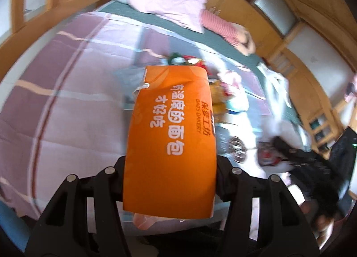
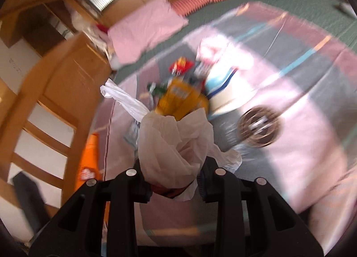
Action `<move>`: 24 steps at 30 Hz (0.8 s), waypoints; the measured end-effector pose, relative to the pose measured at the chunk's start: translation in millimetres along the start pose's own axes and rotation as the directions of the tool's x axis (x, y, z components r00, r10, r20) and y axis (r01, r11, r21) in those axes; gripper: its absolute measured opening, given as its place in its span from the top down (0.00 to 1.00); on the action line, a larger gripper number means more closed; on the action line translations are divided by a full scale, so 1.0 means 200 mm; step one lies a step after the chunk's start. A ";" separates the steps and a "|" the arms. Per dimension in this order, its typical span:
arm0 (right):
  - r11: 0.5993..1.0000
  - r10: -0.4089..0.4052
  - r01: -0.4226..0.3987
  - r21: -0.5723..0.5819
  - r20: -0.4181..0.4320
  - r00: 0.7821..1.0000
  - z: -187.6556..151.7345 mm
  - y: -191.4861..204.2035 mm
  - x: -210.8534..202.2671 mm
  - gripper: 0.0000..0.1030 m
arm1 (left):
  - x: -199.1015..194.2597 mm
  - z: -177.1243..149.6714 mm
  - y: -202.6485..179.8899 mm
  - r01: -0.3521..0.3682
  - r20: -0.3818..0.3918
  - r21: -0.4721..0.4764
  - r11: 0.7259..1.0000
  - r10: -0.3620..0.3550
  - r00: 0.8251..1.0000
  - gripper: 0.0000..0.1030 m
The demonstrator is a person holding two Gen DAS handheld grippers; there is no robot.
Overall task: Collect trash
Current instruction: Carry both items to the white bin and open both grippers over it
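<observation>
1. My left gripper [image 1: 170, 174] is closed on the orange paper bag [image 1: 171, 136]. Its jaws stand about half apart and press on the two sides of the bag near its lower end. The bag points away from me over the bed [image 1: 67, 105].

2. My right gripper [image 2: 174, 181] is closed more narrowly on a crumpled white tissue [image 2: 176, 145]. The wad stands up between the jaws and hides part of them. I think something dark and reddish sits under the tissue, but I cannot tell what it is.

3. The remaining trash [image 2: 180, 87] lies in a small heap on the quilt, beyond the tissue: a yellow packet, red and green wrappers, and a thin white plastic bag [image 2: 125, 100] just beside it to the left. The picture is blurred, so I cannot name the pieces exactly.

4. The tissue is, I judge, very light and soft. It gives no resistance, so a loose hold may let it slip out; holding the thick middle of the wad is safer than an edge.

5. The paper bag seems light but stiffer. It can crease or collapse under strong pressing, and its mouth must be kept open to receive the tissue.
</observation>
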State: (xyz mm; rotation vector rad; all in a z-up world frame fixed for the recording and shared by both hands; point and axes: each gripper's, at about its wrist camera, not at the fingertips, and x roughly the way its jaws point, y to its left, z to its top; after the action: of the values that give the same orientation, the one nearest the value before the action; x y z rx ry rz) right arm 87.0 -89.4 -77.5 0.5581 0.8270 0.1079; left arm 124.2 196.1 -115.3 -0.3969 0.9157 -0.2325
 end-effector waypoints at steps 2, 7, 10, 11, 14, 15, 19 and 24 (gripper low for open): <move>0.998 -0.058 0.059 -0.022 0.045 0.997 0.03 -0.12 -0.24 0.69 | 0.01 -0.01 -0.06 0.061 -0.020 0.027 0.998 -0.061 0.998 0.46; 0.941 -0.333 0.334 -0.056 0.026 0.943 -0.06 -0.44 -0.60 0.69 | 0.05 -0.10 -0.36 0.269 -0.111 0.135 0.954 -0.255 0.961 0.46; 0.884 -0.459 0.468 -0.008 -0.201 0.865 -0.19 -0.75 -0.64 0.56 | 0.08 -0.22 -0.60 0.386 -0.207 0.217 0.897 -0.345 0.916 0.46; 0.876 -0.462 0.482 0.021 -0.250 0.851 -0.22 -0.82 -0.65 0.53 | 0.10 -0.26 -0.67 0.421 -0.242 0.242 0.874 -0.366 0.899 0.46; 0.842 -0.456 0.497 0.211 -0.215 0.864 -0.24 -1.02 -0.83 0.48 | 0.12 -0.43 -0.91 0.515 -0.349 0.335 0.789 -0.404 0.845 0.45; 0.820 -0.484 0.512 0.256 -0.169 0.859 -0.22 -1.05 -0.90 0.45 | 0.13 -0.50 -0.99 0.548 -0.385 0.367 0.752 -0.414 0.825 0.45; 0.794 -0.522 0.487 0.365 -0.002 0.853 -0.14 -1.07 -1.13 0.34 | 0.15 -0.77 -1.25 0.664 -0.527 0.430 0.611 -0.427 0.735 0.29; 0.802 -0.556 0.506 0.318 0.087 0.827 -0.09 -0.96 -1.19 0.28 | 0.21 -0.92 -1.32 0.645 -0.561 0.459 0.611 -0.364 0.744 0.12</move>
State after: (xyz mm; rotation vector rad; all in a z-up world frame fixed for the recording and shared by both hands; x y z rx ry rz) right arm -110.7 -317.3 -26.0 0.5722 0.8023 -0.5862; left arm -6.6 -100.3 -131.6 0.0476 1.0562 -1.1922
